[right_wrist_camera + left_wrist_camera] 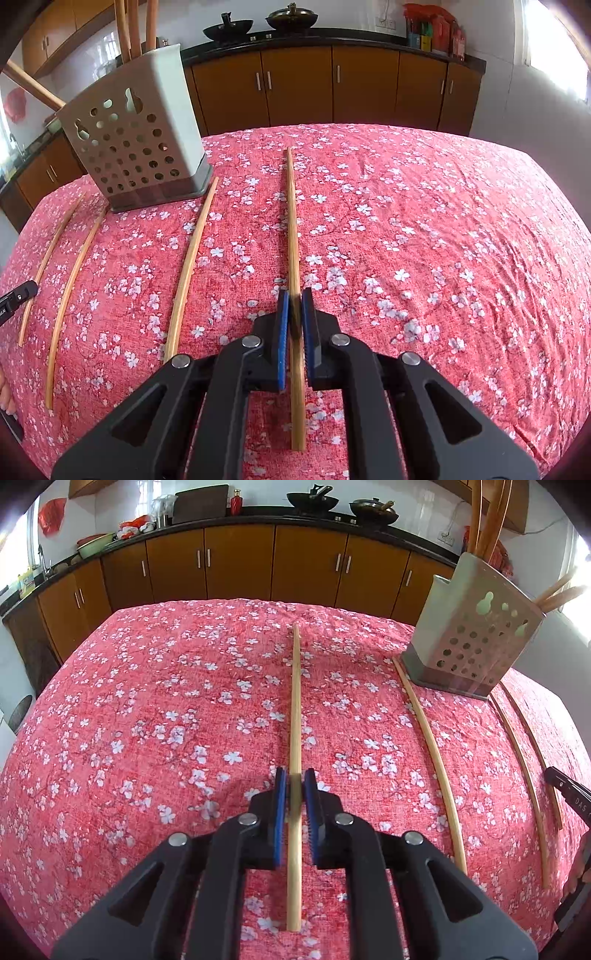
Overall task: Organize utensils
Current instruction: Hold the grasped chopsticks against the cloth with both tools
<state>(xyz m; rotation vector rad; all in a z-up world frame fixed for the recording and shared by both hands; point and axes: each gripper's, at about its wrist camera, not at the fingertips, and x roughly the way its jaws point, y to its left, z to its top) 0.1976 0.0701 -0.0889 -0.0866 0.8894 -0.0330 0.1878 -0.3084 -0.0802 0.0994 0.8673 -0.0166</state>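
Chopstick [294,716] is lying between the left gripper [295,786] pads, clamped, its long axis running straight ahead toward the far table edge. Another chopstick [293,236] is sitting clamped the same way in the right gripper [294,306], pointing ahead too. Three loose chopsticks [436,760] are lying between the two grippers, roughly parallel, the perforated utensil holder [469,642] standing at their far ends. The floral tablecloth [443,240] is spreading bare to the right gripper's right.
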